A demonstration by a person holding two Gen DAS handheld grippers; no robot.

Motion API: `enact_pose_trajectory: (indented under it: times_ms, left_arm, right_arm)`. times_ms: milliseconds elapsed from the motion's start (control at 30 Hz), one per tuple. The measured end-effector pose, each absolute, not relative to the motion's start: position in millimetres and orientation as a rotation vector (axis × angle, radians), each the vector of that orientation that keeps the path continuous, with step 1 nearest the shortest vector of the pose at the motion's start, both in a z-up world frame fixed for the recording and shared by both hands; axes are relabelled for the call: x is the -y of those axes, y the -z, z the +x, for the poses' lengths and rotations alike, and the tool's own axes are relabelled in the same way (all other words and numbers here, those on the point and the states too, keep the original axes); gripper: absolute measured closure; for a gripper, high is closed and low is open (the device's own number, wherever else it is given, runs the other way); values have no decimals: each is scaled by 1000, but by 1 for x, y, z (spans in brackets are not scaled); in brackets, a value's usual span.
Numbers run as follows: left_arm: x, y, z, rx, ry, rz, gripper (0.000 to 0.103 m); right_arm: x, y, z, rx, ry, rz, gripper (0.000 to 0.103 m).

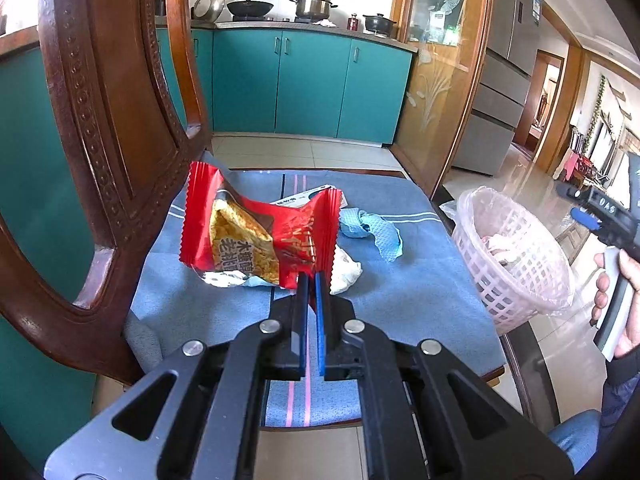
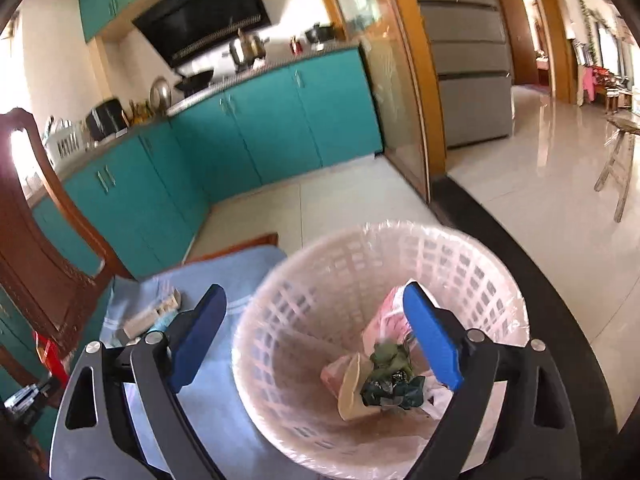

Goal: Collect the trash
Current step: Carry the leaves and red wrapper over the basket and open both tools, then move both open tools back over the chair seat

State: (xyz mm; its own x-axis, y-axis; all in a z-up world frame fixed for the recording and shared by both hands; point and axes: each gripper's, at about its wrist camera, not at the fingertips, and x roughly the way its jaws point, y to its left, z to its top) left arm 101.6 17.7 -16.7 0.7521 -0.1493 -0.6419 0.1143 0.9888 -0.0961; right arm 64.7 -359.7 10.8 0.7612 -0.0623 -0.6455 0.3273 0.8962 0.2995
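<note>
While tilted down, left claw (image 1: pixel 311 280) clamping wrapper (image 1: pixel 256 236)

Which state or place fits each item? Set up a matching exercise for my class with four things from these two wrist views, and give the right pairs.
Things
1. red snack wrapper
2. right gripper
3. dark green crumpled scrap
4. light blue paper strip

States or places
A. lying on the blue cloth
B. pinched by the left gripper
C. open, nothing between its pads
D. inside the basket

Pairs: 1-B, 2-C, 3-D, 4-A
</note>
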Motion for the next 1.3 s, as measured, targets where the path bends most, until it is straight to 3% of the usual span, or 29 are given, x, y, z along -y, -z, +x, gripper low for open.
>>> enact_pose_trajectory:
  times_ms: [500, 1067, 1100, 1200, 1300]
  left_arm:
    - [18, 12, 103, -708, 216, 7, 98]
    - [265, -8, 149, -632, 645, 80, 95]
    - [273, -7, 152, -628, 677, 66, 88]
    - [290, 2, 158, -620, 630, 75, 29]
    - [271, 6, 156, -629, 574, 27, 24]
  right_arm:
    - [284, -41, 55, -533, 64, 300, 8]
    - [380, -58, 8, -312, 297, 499, 8]
    - [389, -57, 4, -309, 349, 514, 8]
    - [411, -53, -5, -297, 414, 564, 8]
    - [419, -52, -6, -304, 419, 563, 8]
